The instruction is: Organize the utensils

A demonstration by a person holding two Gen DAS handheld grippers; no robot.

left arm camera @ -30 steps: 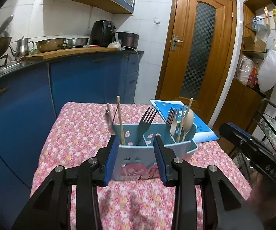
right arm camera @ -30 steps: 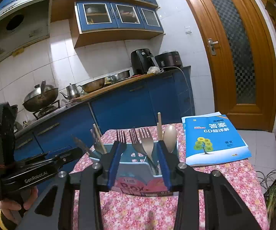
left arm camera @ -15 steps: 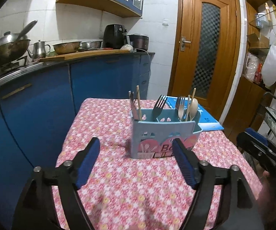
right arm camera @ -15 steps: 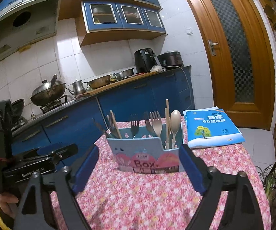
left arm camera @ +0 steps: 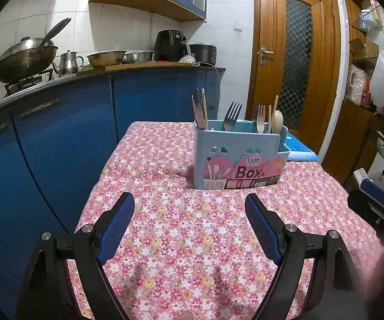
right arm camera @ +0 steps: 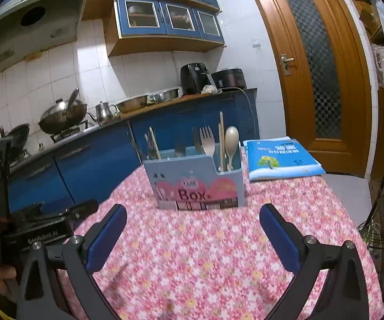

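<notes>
A table under a pink flowered cloth (left arm camera: 192, 240) fills the near ground of both wrist views, with blue kitchen cabinets (left arm camera: 58, 138) running along its left side. A blue workbook (right arm camera: 280, 160) lies at the far right corner, beside the task's thing and out of its way. The pale blue utensil box (left arm camera: 238, 160) stands upright on the cloth toward the far end, its label facing the cameras, probably so its compartments can be told apart. Forks (left arm camera: 230, 117) stand in the middle compartments, chopsticks (left arm camera: 204, 109) at the left end, and a spoon (left arm camera: 277, 120) with more chopsticks at the right end, which suggests the sorting is done. The left gripper (left arm camera: 189, 204) and right gripper (right arm camera: 193, 213) both sit well short of the box, jaws opening, nothing between them: released.
</notes>
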